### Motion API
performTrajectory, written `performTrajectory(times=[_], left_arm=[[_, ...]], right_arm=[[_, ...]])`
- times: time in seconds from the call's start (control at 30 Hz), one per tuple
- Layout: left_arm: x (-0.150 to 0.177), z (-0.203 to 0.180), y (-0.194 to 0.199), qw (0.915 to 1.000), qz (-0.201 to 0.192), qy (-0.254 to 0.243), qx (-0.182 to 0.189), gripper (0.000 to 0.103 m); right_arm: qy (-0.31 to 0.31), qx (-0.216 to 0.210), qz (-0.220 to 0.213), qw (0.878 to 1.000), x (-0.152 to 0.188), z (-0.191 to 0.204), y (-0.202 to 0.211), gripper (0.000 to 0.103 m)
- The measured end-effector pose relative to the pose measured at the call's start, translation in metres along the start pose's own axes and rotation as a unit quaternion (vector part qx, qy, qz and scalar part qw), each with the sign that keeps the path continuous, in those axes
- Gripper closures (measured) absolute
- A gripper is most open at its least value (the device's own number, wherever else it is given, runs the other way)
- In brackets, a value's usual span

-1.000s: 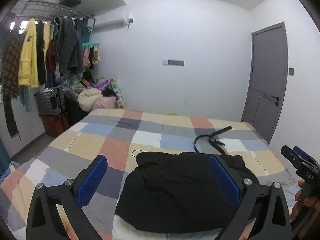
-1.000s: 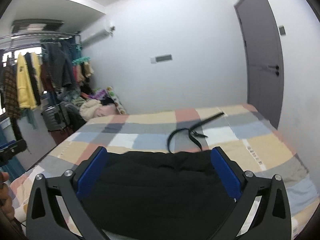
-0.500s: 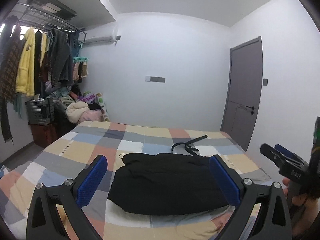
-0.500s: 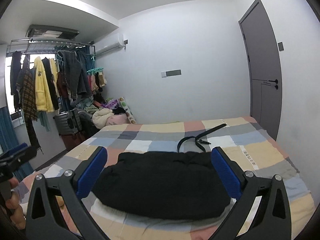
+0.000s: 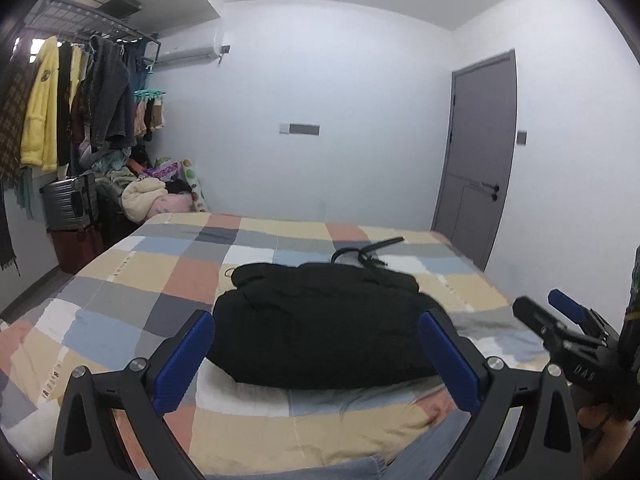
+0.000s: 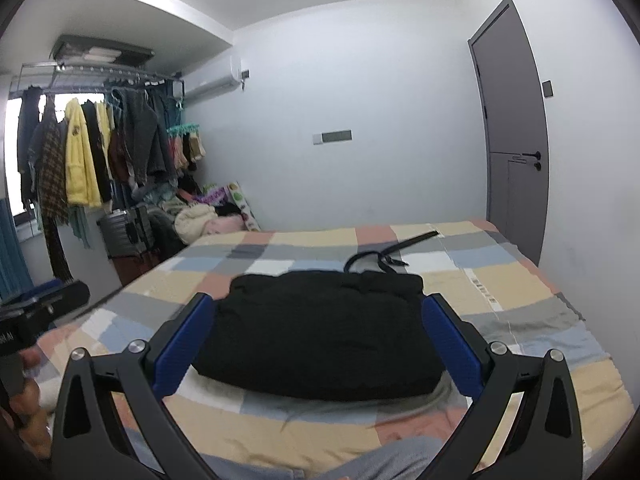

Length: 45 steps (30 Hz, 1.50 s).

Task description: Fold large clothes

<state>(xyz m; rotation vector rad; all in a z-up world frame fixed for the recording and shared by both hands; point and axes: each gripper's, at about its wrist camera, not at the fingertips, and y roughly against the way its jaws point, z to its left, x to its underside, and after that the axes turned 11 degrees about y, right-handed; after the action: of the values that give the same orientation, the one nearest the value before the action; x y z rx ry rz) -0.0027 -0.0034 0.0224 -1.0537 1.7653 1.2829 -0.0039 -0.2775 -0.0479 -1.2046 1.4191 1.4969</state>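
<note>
A black garment [image 5: 320, 316] [image 6: 320, 332] lies folded into a thick bundle on the checked bed cover [image 5: 132, 280] [image 6: 520, 292]. My left gripper [image 5: 320, 356] hovers open in front of it, holding nothing, its blue pads well apart. My right gripper [image 6: 316, 344] is open too, held back from the bundle's near edge and touching nothing. Each view catches the other gripper: the right one [image 5: 560, 328] at the right edge, the left one [image 6: 36, 312] at the left edge, with a hand below it.
A black belt [image 5: 366, 254] [image 6: 384, 256] lies on the bed behind the garment. A clothes rack [image 5: 80, 92] with hanging coats, a suitcase [image 5: 70, 204] and a pile of clothes fill the left side. A grey door [image 5: 476, 168] is on the right wall.
Both grippers have drawn back and risen from the bundle, then settled a little lower; the garment stays folded on the bed.
</note>
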Motion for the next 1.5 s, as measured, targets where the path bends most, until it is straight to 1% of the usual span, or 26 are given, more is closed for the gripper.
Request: performTrajectory(times=[0.17, 0.27, 0.4, 0.57, 0.7, 0.87, 1.3, 1.5], left_arm=[[0.008, 0.000, -0.015, 1.0000, 0.007, 0.002, -0.005, 0.000], [0.013, -0.001, -0.026, 0.9996, 0.021, -0.005, -0.017, 0.000], [0.019, 0.000, -0.039, 0.9991, 0.039, -0.002, -0.017, 0.000], [0.023, 0.005, -0.054, 0.9982, 0.057, 0.007, -0.017, 0.000], [0.027, 0.005, -0.060, 0.9976, 0.065, 0.002, -0.023, 0.000], [0.030, 0.005, -0.064, 0.9971, 0.070, 0.002, -0.028, 0.000], [0.031, 0.003, -0.061, 0.9973, 0.065, -0.004, -0.035, 0.000], [0.029, 0.010, -0.064, 0.9966, 0.070, 0.008, -0.042, 0.000]], right_arm=[[0.002, 0.008, 0.021, 1.000, 0.019, -0.003, -0.006, 0.000], [0.003, 0.005, 0.036, 0.999, 0.024, -0.004, -0.012, 0.000], [-0.011, -0.004, 0.048, 0.999, 0.029, -0.010, -0.019, 0.000], [-0.015, 0.000, 0.061, 0.998, 0.036, -0.013, -0.024, 0.000], [-0.020, 0.001, 0.072, 0.997, 0.037, -0.016, -0.026, 0.000], [-0.022, 0.005, 0.072, 0.997, 0.034, -0.016, -0.026, 0.000], [-0.007, 0.012, 0.074, 0.997, 0.032, -0.013, -0.024, 0.000], [-0.007, 0.018, 0.073, 0.997, 0.032, -0.014, -0.023, 0.000]])
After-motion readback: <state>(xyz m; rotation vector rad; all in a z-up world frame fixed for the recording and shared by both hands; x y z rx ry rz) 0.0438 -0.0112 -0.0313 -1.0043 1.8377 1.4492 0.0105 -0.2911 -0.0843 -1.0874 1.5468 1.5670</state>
